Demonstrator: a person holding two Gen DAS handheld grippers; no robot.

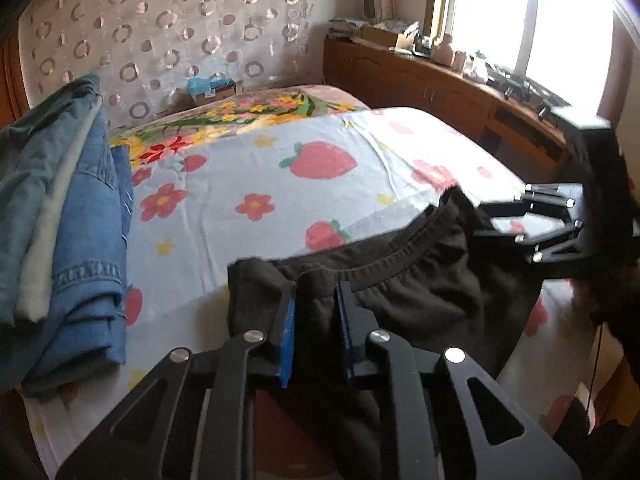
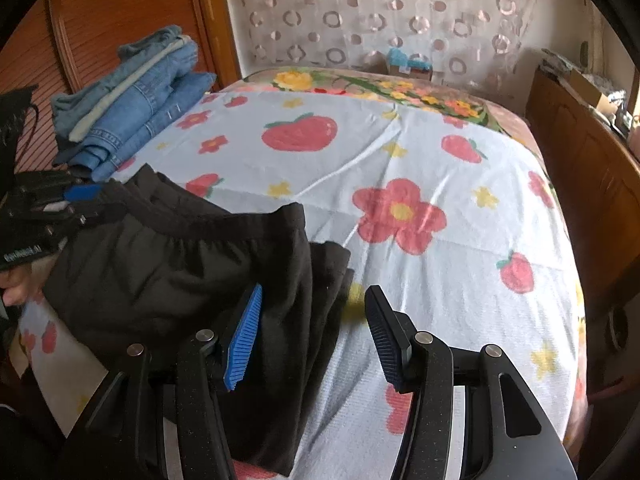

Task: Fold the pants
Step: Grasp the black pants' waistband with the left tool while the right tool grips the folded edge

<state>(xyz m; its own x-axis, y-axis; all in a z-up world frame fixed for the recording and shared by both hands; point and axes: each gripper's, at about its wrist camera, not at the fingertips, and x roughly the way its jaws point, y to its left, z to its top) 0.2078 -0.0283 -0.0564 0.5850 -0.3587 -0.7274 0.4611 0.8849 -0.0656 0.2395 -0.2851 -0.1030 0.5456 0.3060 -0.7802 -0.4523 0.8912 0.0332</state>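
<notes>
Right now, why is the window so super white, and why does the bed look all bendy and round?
In the left wrist view, daylight overexposes the bright window, so nothing outside shows. In the right wrist view, the fisheye lens bulges the strawberry-and-flower bedsheet into a dome, and dark corners ring both views. The black pants look dark, with few folds showing.

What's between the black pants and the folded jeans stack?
Bare strawberry-print sheet separates black pants from jeans stack, clearest in the left wrist view.
</notes>
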